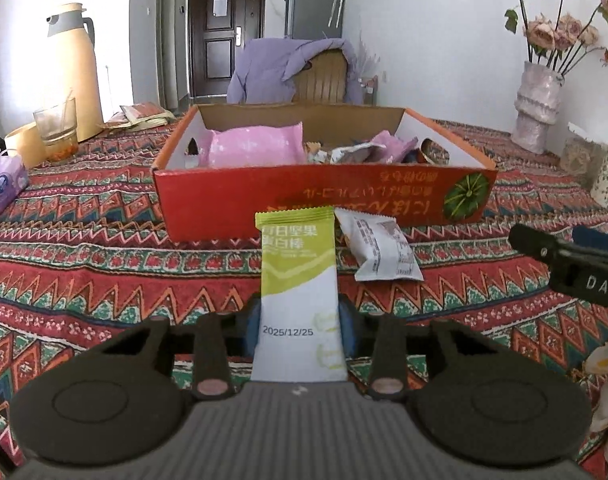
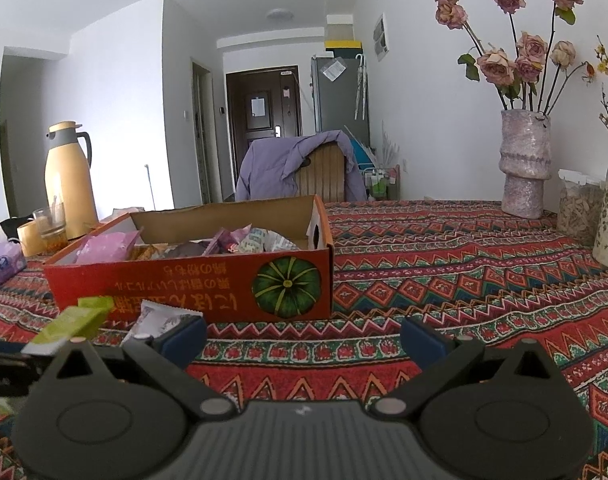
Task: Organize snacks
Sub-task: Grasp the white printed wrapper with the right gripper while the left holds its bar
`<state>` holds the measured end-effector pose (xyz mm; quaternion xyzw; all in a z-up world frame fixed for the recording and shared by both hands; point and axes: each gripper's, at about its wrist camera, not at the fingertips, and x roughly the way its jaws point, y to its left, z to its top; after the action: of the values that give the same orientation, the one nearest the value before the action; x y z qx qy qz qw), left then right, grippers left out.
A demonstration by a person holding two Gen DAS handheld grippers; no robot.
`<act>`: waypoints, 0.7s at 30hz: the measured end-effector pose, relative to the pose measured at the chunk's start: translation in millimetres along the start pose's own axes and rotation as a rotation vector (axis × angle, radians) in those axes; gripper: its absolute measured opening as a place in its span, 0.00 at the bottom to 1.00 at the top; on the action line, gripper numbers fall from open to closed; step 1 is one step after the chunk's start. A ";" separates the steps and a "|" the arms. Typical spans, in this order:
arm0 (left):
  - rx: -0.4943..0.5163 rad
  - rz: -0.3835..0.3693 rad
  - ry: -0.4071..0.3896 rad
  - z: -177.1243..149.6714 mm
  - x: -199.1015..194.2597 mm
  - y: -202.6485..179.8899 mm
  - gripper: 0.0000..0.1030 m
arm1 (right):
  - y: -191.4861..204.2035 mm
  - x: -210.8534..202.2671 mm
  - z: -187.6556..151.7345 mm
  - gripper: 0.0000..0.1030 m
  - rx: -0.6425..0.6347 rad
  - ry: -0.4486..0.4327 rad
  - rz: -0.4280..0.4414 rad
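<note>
Left tongs pinch a green snack bar just short of the box; right tongs spread and hold nothing.

The left tongs [image 1: 299,320] clamp the lower half of the green-and-white snack bar [image 1: 297,280], its long axis pointing straight ahead, away from the tongs and toward the red cardboard box [image 1: 304,196]. The box stands directly in front, its near wall just past the bar's tip and other packets already inside, so I judge the coming move to be a lift forward and over that wall. A white packet [image 1: 380,248] lies on the tabletop [image 1: 83,272] just right of the bar, against the box front. The right tongs [image 2: 304,338] hang wide apart above the cloth; that white packet sits just ahead of their left finger, nearer to them than to the loaded left tongs.
</note>
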<state>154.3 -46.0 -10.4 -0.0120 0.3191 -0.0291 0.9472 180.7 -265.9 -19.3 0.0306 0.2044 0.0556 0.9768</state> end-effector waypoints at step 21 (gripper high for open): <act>-0.068 -0.019 -0.067 7.6 -16.9 44.3 0.38 | 57.7 5.9 7.7 1.00 -0.127 0.067 0.040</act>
<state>147.5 -0.6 4.0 -0.0481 0.2880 -0.0269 0.9561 183.6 -208.3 -9.9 -0.0294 0.2326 0.0892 0.9680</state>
